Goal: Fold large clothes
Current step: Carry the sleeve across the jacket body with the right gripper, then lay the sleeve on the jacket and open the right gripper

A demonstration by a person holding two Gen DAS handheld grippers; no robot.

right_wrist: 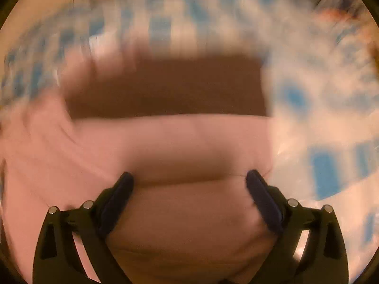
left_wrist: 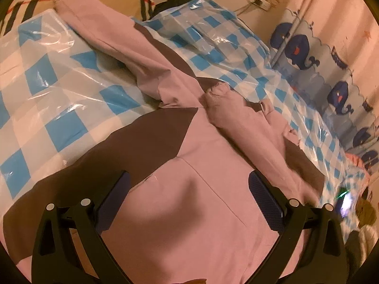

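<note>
Left tongs point(left_wrist: 189, 184) wide apart, nothing pinched between the two dark pads point(left_wrist: 265, 203). Hanging just over the pink jacket point(left_wrist: 189, 213), tips pointing down at the pink front. Too hard to tell whether the pads touch the cloth.

Right tongs point(right_wrist: 189, 182) wide apart too, nothing clamped. Blurry picture here. Pink cloth of the jacket point(right_wrist: 177, 213) bunched up in a soft fold between the pads, tips close to the cloth or pressing on it; cannot tell which.

Jacket pink with dark brown patches point(left_wrist: 151, 137), lying spread out over the bed. One sleeve point(left_wrist: 113, 47) stretched away toward the far end, with a brown stripe along it. Other sleeve point(left_wrist: 239, 118) folded in across the front, its cuff near the middle.

Under the jacket, a shiny cover with blue and white squares point(left_wrist: 47, 99), crinkled plastic look, over the whole bed.

Past the bed, on the right side of the left view, a curtain with dark blue whales point(left_wrist: 300, 49). On the wall behind, a plug socket with a wire point(left_wrist: 260, 0). At the far end, striped cloth point(left_wrist: 21, 11) in black and white.
</note>
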